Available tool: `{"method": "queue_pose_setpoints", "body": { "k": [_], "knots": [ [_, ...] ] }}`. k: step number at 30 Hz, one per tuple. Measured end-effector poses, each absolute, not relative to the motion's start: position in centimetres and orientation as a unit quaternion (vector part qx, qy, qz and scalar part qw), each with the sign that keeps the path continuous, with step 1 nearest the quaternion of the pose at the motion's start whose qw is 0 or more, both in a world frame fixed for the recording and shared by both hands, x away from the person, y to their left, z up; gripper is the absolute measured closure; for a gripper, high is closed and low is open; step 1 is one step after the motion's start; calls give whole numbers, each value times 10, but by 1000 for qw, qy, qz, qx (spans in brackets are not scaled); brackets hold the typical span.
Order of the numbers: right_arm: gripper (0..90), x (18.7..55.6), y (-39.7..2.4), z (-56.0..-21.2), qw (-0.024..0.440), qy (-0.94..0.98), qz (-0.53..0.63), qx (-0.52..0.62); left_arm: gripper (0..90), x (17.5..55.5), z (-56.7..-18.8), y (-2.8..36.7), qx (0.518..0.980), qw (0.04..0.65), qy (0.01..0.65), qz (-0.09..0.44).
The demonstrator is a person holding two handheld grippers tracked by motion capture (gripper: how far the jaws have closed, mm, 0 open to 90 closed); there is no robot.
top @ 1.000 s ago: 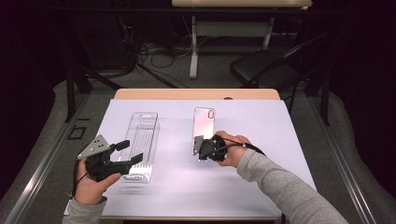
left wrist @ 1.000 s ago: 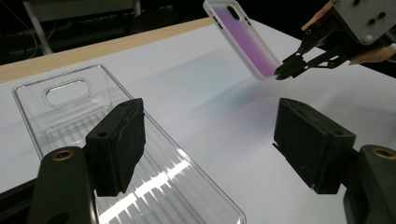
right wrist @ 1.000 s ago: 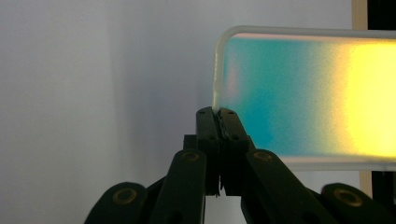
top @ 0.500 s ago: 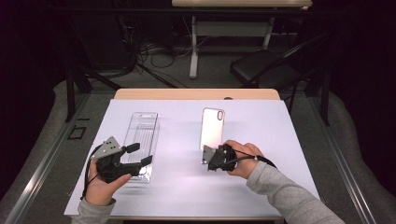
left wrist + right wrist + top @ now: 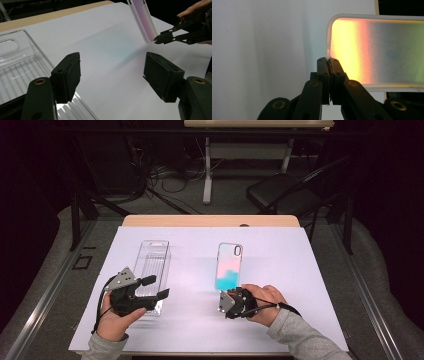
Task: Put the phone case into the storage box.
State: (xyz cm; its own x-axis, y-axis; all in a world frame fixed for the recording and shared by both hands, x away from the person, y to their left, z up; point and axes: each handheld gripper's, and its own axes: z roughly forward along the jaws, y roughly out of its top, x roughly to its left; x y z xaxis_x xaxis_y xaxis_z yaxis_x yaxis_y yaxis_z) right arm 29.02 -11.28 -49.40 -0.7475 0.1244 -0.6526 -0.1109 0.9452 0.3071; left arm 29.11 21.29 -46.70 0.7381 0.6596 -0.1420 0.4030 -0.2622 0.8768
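Black two-jaw right gripper (image 5: 223, 296), jaws pinched tight on the near corner of the iridescent pink-to-teal phone case with clear rim (image 5: 229, 266); case lies flat mid-sheet, far end toward the table's back edge. Right gripper view cuts the case off at the frame's right. Left gripper (image 5: 113, 75) has been narrowing its jaws, nothing between them, pads apart over bare sheet, just beside the near end of the clear ribbed plastic tray (image 5: 150, 270). Tray's near corner is hidden under the left jaw in the high view. Pale lavender paper sheet (image 5: 300, 265) covers a light wooden table (image 5: 210, 221). Behind: dark room, black folding chair (image 5: 280, 195), tangled floor cables (image 5: 160, 175), hard to make out.
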Motion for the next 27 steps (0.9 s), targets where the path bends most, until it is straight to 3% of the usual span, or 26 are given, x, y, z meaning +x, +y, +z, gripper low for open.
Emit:
{"method": "queue_pose_setpoints", "body": {
  "k": [27],
  "knots": [
    [888, 265, -96, -501, 402, 896, 188, -12, 367, 314, -457, 176, 784, 521, 326, 83]
  ]
}}
